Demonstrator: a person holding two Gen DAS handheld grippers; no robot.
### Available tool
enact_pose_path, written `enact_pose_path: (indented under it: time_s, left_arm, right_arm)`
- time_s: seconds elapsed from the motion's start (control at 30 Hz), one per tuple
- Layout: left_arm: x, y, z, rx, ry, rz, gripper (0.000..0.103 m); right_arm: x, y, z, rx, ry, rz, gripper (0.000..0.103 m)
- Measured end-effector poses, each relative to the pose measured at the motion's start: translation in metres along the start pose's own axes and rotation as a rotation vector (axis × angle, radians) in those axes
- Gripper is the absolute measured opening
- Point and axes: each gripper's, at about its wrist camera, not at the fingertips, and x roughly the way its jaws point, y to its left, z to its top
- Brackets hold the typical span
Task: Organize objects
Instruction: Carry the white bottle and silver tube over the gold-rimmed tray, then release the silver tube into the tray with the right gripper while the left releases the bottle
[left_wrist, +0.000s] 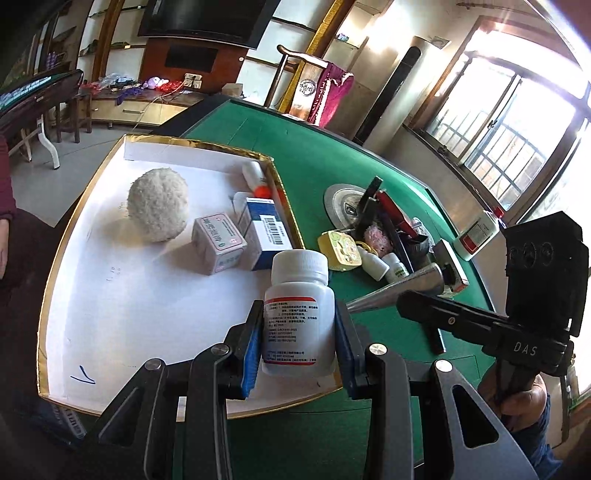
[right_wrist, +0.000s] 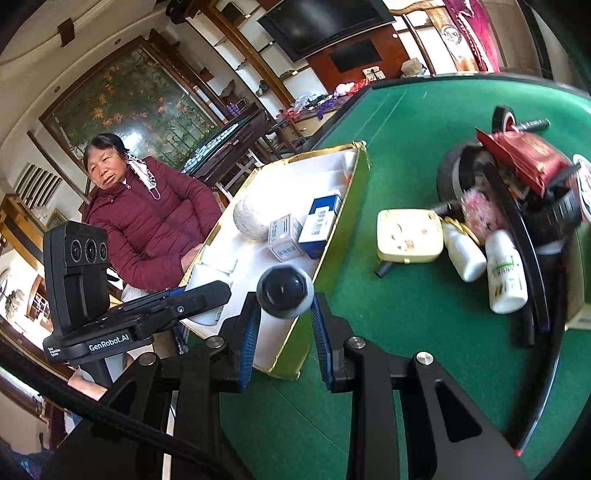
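My left gripper (left_wrist: 295, 328) is shut on a white pill bottle (left_wrist: 299, 306) with a white cap, held upright over the near right corner of the gold-rimmed white box (left_wrist: 110, 295). In the box lie a fluffy white ball (left_wrist: 158, 205), a pink carton (left_wrist: 219, 243), a blue-and-white carton (left_wrist: 266, 229) and an orange-tipped tube (left_wrist: 255, 179). My right gripper (right_wrist: 282, 332) is shut on a black-capped white container (right_wrist: 284, 291), just short of the box's near corner (right_wrist: 288, 354). From the left wrist view the right gripper (left_wrist: 410, 304) sits beside a silver cone (left_wrist: 399, 291).
A heap on the green table (right_wrist: 388, 155) holds a cream case (right_wrist: 410, 236), two small white bottles (right_wrist: 465, 254), a pink fluffy thing (right_wrist: 480, 214), a red packet (right_wrist: 524, 158) and a black curved strip (right_wrist: 517, 229). A red-capped bottle (left_wrist: 476, 236) stands apart. A seated person (right_wrist: 147, 221) is behind the box.
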Motion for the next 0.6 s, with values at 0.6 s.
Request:
enact_pose_path:
  time_s: [0.6]
  left_arm:
    - [-0.009, 0.062, 0.018, -0.05, -0.026, 0.097, 0.031]
  right_arm:
    - [0.014, 0.065, 0.048, -0.198, -0.025, -0.069, 0.024]
